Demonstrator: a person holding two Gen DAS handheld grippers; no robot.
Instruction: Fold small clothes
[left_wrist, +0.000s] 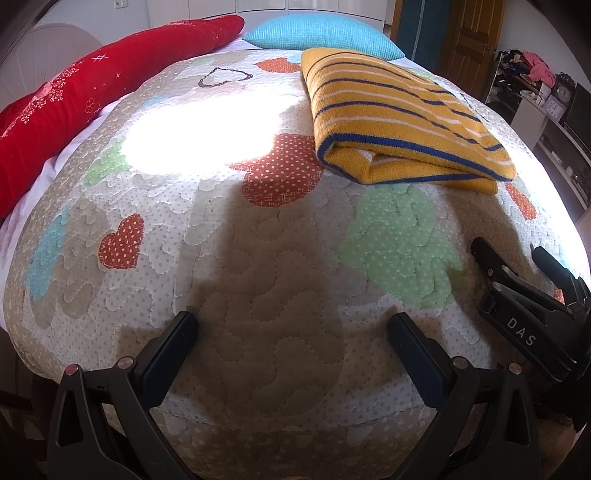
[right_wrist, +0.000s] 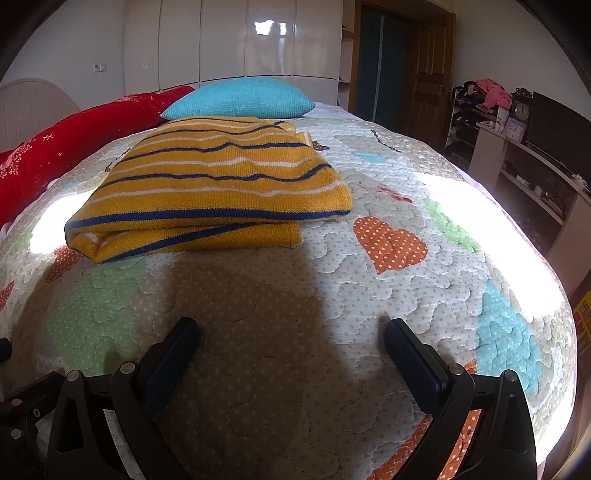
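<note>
A yellow knitted garment with blue and white stripes (left_wrist: 399, 118) lies folded into a flat rectangle on the quilted bed cover (left_wrist: 236, 258). It also shows in the right wrist view (right_wrist: 218, 184), ahead and to the left. My left gripper (left_wrist: 293, 323) is open and empty, low over the quilt, well short of the garment. My right gripper (right_wrist: 291, 328) is open and empty too, over the quilt in front of the garment. The right gripper also shows at the right edge of the left wrist view (left_wrist: 509, 254).
A turquoise pillow (right_wrist: 240, 98) and a long red cushion (left_wrist: 92, 92) lie at the head of the bed. A wooden door (right_wrist: 430, 74), white wardrobe (right_wrist: 236, 40) and a shelf with clocks (right_wrist: 517, 114) stand beyond. Bright sunlight patches fall on the quilt.
</note>
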